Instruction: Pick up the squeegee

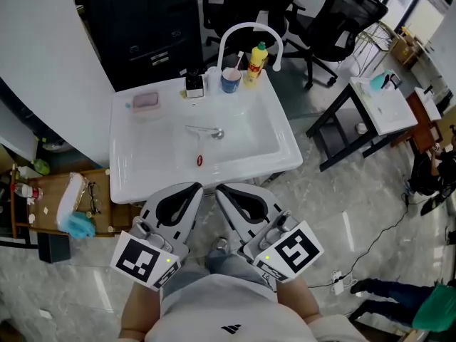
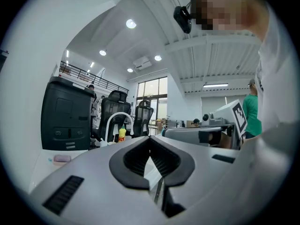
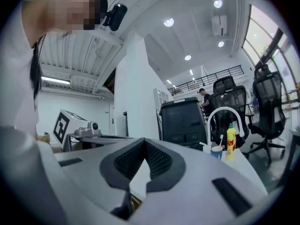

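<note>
Left claw (image 1: 198, 186) and right claw (image 1: 221, 187) are held side by side in front of the person, tips directed at the front rim of the white basin (image 1: 142, 184) and just short of it; neither touches the basin.

Left claw (image 2: 150, 139): jaws closed, the dark ribbed pads meeting at the tip, nothing between them; right claw (image 3: 143, 140): jaws likewise closed on nothing, pads together at the tip; each claw's marker cube shows nearest the person's body in the head view.

Squeegee (image 1: 194, 84): taken to be the small black-topped, white-based item standing upright on the basin's back ledge, identification not certain at this size; it is well apart from both claws, across the whole bowl from them.

Same ledge, to the squeegee's right: a blue cup (image 1: 230, 80) holding a toothbrush, then a yellow bottle (image 1: 254, 64), both under the white arched tap (image 1: 246, 28); to its left, apart, a pink soap bar (image 1: 145, 100).

Bowl interior: a metal drain fitting (image 1: 206, 130) near the centre; a small red item (image 1: 200, 160) nearer the front.

Surroundings: black cabinet (image 1: 142, 20) behind the basin; black office chairs (image 1: 342, 13) beyond; a white desk (image 1: 385, 112) at right.
</note>
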### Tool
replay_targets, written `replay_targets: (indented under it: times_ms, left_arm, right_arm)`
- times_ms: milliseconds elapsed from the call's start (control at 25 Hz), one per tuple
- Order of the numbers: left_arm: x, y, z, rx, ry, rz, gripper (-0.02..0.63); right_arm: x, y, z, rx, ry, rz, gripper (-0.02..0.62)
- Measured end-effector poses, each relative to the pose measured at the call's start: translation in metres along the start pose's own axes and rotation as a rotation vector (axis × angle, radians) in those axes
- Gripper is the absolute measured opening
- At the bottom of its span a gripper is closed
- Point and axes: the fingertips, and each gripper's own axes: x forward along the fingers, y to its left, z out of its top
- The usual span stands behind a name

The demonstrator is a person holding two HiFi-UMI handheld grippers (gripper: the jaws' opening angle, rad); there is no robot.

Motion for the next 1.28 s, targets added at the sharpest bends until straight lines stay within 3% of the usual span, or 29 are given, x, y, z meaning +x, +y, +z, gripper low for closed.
replay_targets:
  times_ms: [360, 760, 1280]
  left_arm:
    - [0.023, 0.008, -0.003, 0.018, 0.03, 0.029, 0.012]
    - [0.063, 0.031, 0.003, 0.04, 0.034, -0.069, 0.012]
    - [0.089, 0.106, 0.006, 0.042, 0.062, -0.152, 0.012]
  right_arm:
    - [0.003, -0.029, -0.002, 0.026, -0.017, 0.008, 0.009]
    - [0.025, -0.067, 0.0, 0.032, -0.018, -0.077, 0.009]
    - [0.098, -0.103, -0.004, 0.053, 0.001, -0.176, 0.009]
